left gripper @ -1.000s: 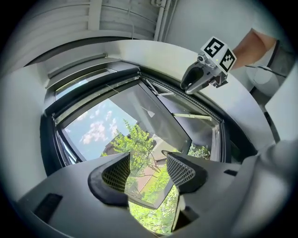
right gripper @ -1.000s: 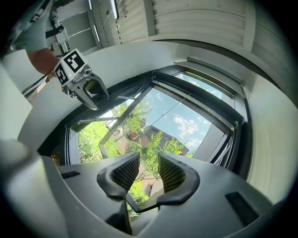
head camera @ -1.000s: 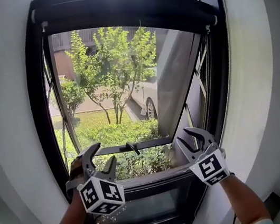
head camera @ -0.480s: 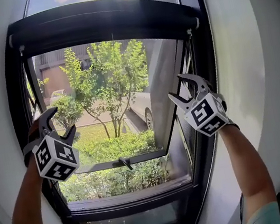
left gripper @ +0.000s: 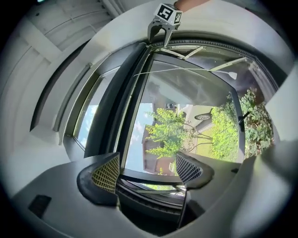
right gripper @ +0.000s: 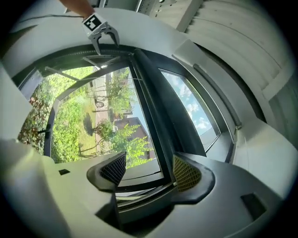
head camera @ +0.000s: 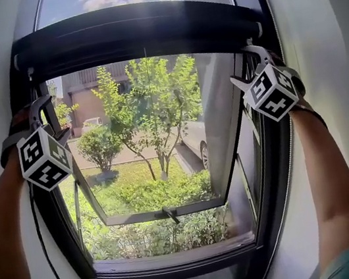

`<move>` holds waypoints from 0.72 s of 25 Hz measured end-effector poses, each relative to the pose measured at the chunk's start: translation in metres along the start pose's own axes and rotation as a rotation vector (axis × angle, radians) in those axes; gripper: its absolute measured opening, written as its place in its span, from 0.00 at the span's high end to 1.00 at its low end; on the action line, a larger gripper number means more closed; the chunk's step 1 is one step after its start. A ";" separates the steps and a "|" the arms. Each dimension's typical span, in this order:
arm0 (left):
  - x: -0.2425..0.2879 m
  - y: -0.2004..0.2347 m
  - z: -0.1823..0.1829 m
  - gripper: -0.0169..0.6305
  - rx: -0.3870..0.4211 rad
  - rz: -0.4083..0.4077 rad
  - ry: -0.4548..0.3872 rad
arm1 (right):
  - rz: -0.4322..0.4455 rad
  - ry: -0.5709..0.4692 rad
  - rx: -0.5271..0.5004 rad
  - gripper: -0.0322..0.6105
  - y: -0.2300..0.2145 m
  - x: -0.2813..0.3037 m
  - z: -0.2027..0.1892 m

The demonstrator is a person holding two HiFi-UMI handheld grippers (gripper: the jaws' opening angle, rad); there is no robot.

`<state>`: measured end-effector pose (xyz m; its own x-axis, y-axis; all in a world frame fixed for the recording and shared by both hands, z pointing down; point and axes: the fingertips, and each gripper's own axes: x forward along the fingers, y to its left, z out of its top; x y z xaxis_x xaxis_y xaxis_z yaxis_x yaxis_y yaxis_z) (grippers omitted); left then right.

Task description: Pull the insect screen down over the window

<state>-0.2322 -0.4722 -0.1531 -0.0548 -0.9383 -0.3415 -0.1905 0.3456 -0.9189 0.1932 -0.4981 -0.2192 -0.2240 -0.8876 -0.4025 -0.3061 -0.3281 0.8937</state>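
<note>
The insect screen is rolled up inside the black housing (head camera: pixel 136 34) across the top of the window. My left gripper (head camera: pixel 44 115) is raised at the housing's left end, and my right gripper (head camera: pixel 250 64) at its right end. Both jaws have just been opening and now stand wide, with nothing pressed between the pads. In the left gripper view the mesh pads (left gripper: pixel 106 173) flank the dark housing bar (left gripper: pixel 109 116) ahead. In the right gripper view the pads (right gripper: pixel 186 173) frame the same housing (right gripper: pixel 163 107). Each gripper also shows in the other's view, the right gripper (left gripper: pixel 165 21) and the left gripper (right gripper: pixel 100 30).
The glass sash is swung outward, its handle (head camera: pixel 169 214) at the bottom centre. A black window frame (head camera: pixel 280 170) is set in white wall on both sides. A thin cord (head camera: pixel 45 245) hangs down the left side. Trees, lawn and a parked car lie outside.
Both grippers rose from near the sill to the window's top corners, rolling as they went, and their jaws spread wider. The head view tilted upward.
</note>
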 end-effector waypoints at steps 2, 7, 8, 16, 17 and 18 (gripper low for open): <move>0.008 0.018 -0.002 0.39 0.013 0.020 0.020 | 0.010 0.015 -0.056 0.49 -0.006 0.010 0.004; 0.024 0.048 -0.003 0.38 0.008 0.031 0.038 | 0.041 0.039 -0.140 0.48 -0.011 0.019 0.010; 0.026 0.053 -0.007 0.38 0.014 0.032 0.050 | 0.045 0.038 -0.146 0.48 -0.011 0.022 0.013; 0.055 0.068 -0.023 0.37 0.024 0.005 0.112 | 0.064 0.086 -0.180 0.48 -0.023 0.037 0.011; 0.058 0.069 -0.025 0.37 0.030 0.002 0.121 | 0.070 0.090 -0.183 0.48 -0.023 0.040 0.010; 0.061 0.070 -0.027 0.37 0.037 -0.002 0.130 | 0.076 0.091 -0.187 0.48 -0.022 0.043 0.009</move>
<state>-0.2750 -0.5058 -0.2326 -0.1811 -0.9323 -0.3131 -0.1544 0.3414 -0.9272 0.1820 -0.5255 -0.2582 -0.1527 -0.9348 -0.3207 -0.1130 -0.3059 0.9453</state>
